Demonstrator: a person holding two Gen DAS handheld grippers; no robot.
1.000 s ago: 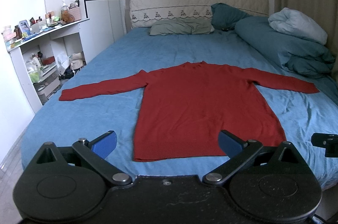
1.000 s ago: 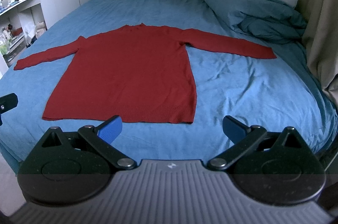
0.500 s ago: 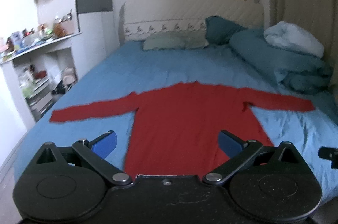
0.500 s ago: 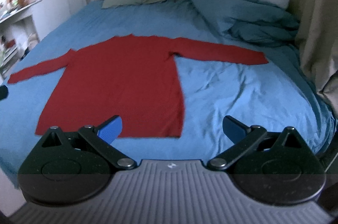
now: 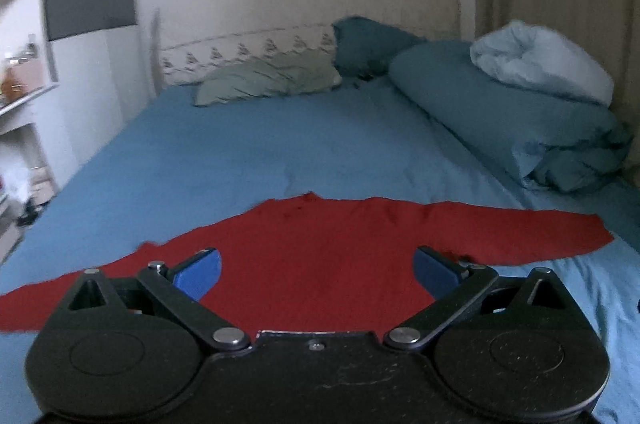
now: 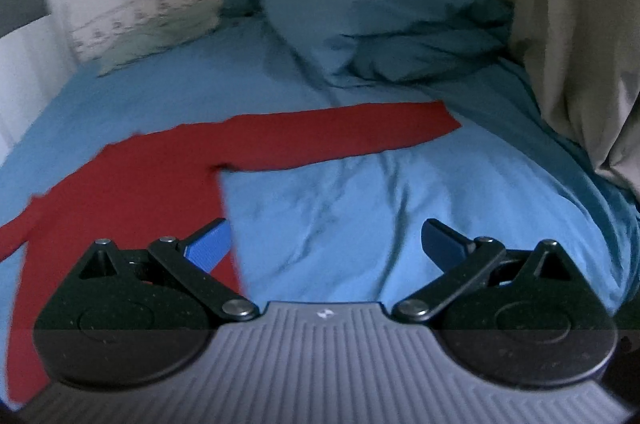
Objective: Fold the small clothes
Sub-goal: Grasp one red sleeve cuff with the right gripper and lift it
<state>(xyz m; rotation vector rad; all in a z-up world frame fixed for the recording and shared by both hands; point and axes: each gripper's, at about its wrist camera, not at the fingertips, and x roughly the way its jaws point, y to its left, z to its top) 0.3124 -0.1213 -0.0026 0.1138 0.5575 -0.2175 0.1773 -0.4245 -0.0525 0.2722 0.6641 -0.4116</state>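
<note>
Both tongs nearer red sweater (image 5: 320, 256), spread wide, right sleeve (image 6: 340, 132) fully visible only right view

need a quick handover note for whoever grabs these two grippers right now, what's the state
Left gripper: open, empty, over the chest of the red sweater.
Right gripper: open, empty, over the blue sheet just below the sweater's right sleeve.
The sweater lies flat on the bed with both sleeves spread out.
Done: nothing folded yet.
Left: fold both sleeves in, then the body.
</note>
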